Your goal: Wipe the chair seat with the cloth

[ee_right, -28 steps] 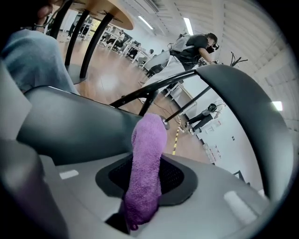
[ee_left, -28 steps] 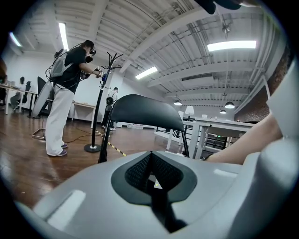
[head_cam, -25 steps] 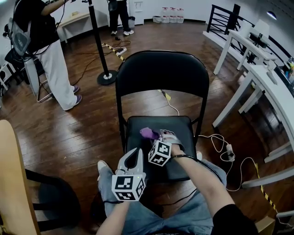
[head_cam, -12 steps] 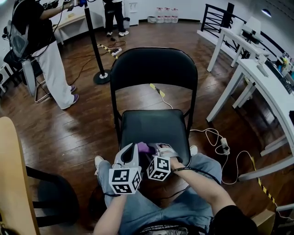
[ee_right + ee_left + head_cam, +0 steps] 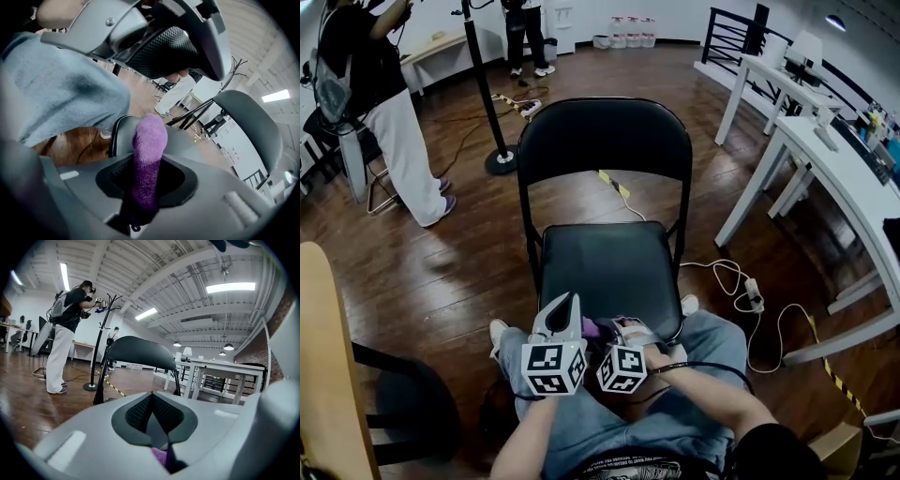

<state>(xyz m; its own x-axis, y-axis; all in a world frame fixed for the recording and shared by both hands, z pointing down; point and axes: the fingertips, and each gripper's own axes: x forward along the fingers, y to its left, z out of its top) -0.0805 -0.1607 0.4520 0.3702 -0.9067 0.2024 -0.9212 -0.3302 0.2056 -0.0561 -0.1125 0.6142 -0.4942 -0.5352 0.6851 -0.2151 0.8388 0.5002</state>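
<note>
Purple cloth (image 5: 149,150): being pinched by right gripper (image 5: 617,328), now lying at seat (image 5: 605,262) front edge.
Change: sliding back from mid-seat; one stroke is finishing.
Left gripper (image 5: 155,423): jaws touching, carrying nothing.

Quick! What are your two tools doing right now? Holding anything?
Left tool: closed, tips together, gripping nothing.
Right tool: closed on the purple cloth.

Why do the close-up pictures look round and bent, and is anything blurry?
Left gripper view: fisheye lens, so black corners and bowed ceiling beams; the lamp glares white. Right gripper view: same bending; cloth sharp, jeans soft. Head view: milder curving, sheen on the wooden floor.
</note>
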